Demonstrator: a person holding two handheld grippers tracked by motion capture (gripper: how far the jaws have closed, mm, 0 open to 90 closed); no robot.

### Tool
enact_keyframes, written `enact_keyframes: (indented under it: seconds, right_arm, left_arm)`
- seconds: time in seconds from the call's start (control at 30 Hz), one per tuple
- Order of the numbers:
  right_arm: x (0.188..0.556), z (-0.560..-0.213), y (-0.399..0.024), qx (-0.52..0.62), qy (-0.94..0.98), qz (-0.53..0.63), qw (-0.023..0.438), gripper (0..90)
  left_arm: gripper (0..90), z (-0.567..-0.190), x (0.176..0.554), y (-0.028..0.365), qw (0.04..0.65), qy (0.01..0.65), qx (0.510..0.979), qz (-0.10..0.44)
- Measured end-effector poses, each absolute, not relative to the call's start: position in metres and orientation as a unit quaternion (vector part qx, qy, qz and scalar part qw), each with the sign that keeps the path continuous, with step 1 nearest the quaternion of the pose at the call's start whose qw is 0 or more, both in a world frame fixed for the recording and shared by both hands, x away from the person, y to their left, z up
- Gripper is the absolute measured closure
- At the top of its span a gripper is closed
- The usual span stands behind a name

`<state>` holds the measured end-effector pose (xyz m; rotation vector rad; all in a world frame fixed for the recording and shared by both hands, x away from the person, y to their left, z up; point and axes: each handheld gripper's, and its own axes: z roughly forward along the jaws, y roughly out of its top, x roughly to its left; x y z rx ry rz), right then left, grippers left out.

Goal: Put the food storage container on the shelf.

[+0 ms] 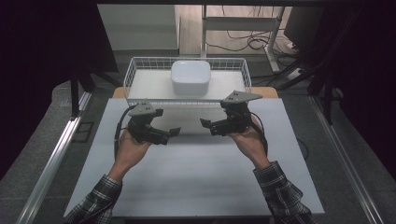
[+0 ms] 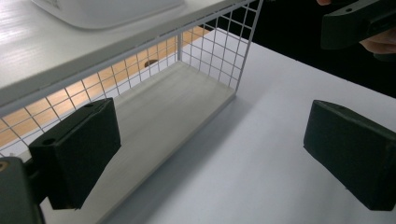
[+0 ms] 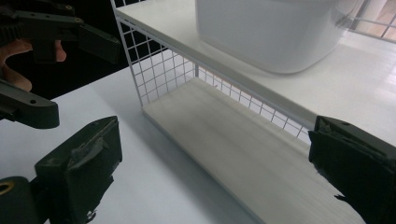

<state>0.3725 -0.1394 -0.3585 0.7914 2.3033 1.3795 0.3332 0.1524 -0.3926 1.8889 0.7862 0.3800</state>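
Tabletop [image 1: 196, 177]: white, matte, bare in front of the hands.
Rack [image 1: 135, 70]: white wire, two wooden shelves, at the tabletop's far edge.
Box [image 1: 190, 77]: white, rounded — on the rack's upper shelf, centred.
Left gripper [image 1: 173, 132]: released, jaws wide apart, above the tabletop near the rack's front.
Right gripper [image 1: 205, 124]: released too, facing the left one.
Room: dim — grey floor, cables and desk legs beyond.
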Motion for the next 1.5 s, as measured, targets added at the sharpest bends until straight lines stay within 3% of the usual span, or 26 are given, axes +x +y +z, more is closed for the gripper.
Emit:
enact_keyframes:
  seconds: [0.77,1.5]
  right_arm:
    - [0.350,-0.394,-0.150,0.276,0.811,0.486,0.171,2.1]
    - [0.332,-0.422,-0.163,0.268,0.826,0.470,0.155,0.0]
  left_arm:
    - [4.9,-0.436,0.305,0.159,0.522,0.333,0.774,0.134]
    - [4.7,-0.468,0.287,0.152,0.495,0.333,0.792,0.133]
